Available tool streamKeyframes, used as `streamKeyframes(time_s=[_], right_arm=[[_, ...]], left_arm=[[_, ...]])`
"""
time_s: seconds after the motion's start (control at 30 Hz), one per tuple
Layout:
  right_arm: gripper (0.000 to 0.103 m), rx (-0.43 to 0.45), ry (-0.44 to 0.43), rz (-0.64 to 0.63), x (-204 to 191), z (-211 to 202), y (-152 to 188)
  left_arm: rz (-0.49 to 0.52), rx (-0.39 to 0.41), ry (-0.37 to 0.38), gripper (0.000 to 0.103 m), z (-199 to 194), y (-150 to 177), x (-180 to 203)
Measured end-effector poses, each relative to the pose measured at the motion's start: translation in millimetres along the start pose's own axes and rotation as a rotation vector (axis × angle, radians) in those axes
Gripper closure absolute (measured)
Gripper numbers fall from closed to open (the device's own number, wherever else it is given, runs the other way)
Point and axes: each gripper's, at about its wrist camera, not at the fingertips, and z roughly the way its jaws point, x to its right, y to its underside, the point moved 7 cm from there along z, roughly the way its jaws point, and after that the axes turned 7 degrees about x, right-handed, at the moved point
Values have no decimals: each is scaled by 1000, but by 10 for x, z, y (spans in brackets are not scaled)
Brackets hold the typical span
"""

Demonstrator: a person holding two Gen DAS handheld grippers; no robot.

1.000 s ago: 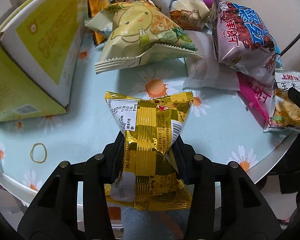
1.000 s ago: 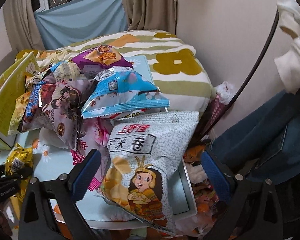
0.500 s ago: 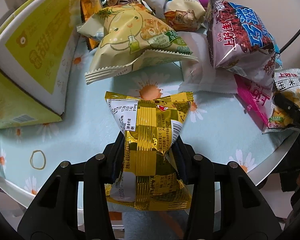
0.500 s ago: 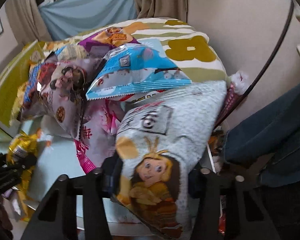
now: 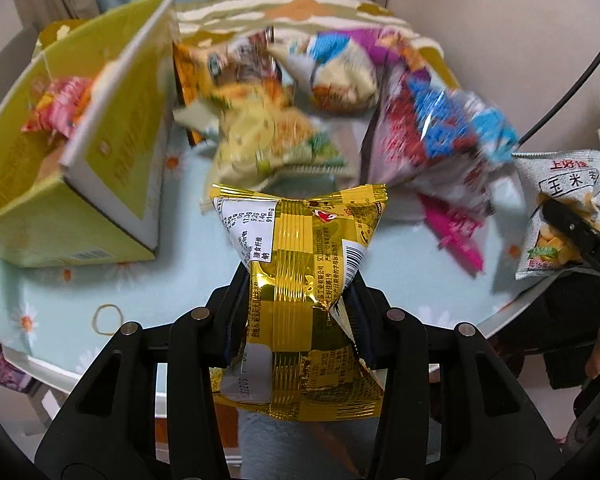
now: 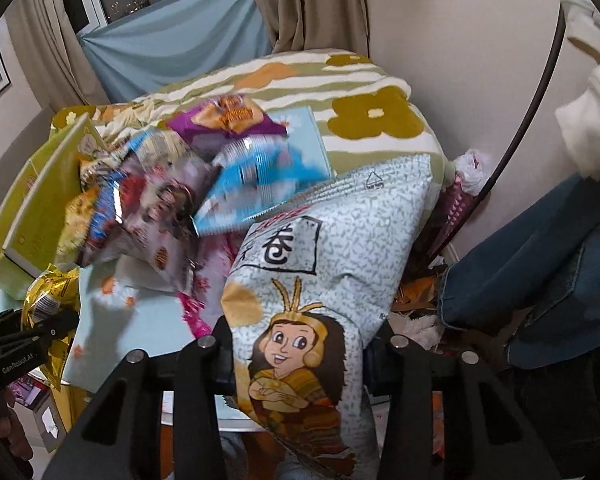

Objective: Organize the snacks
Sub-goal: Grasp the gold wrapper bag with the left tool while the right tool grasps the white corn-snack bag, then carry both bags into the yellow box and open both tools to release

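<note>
My left gripper (image 5: pixel 298 316) is shut on a gold foil snack packet (image 5: pixel 300 264) and holds it above the front of the round table (image 5: pixel 60 280). It also shows in the right wrist view (image 6: pixel 48 304). My right gripper (image 6: pixel 296 344) is shut on a grey speckled corn snack bag (image 6: pixel 328 256) with a cartoon girl, lifted over the table's right edge; the bag also shows in the left wrist view (image 5: pixel 560 216). A yellow-green cardboard box (image 5: pixel 60 184) stands open at the left with a pink packet (image 5: pixel 60 100) inside.
A pile of snack bags fills the table's back: a pale yellow one (image 5: pixel 268 140), a purple and blue one (image 5: pixel 440 140), a blue one (image 6: pixel 260 184). A floral cushion (image 6: pixel 360 100) lies behind. A person's denim leg (image 6: pixel 540 272) is at the right.
My right gripper closed on the corn snack bag and lifted it. My left gripper rose and tilted back with the gold packet, so the box's open inside now shows.
</note>
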Motion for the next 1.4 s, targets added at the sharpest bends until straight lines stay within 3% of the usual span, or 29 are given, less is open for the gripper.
streamKeyframes(time_s=[0.2, 0.37, 0.67, 0.87, 1.03, 1.3, 1.33, 1.4], right_arm=[[63, 65, -30, -20, -183, -303, -287], [63, 118, -86, -40, -557, -481, -614], [63, 176, -260, -112, -1861, -449, -1156], [63, 156, -345, -158, -2766, -212, -1311], [63, 95, -370, -185, -3390, 60, -1261], [63, -12, -348, -190, -3815, 426, -1101], [63, -25, -343, -193, -3858, 478, -1083], [63, -49, -339, -196, -3887, 552, -1030]], left_arm=[[-38, 74, 26, 60, -423, -233, -105], [-58, 160, 21, 60, -749, -528, -479], [-118, 223, -68, 60, -957, -1077, -1649], [-139, 189, -102, 60, -725, -1289, -2427], [-136, 127, -103, 60, -377, -1334, -2852], [-143, 17, -56, 59, 137, -1180, -3131], [-149, 3, -54, 56, 195, -1153, -3153], [-151, -7, -52, 31, 236, -1122, -3143]])
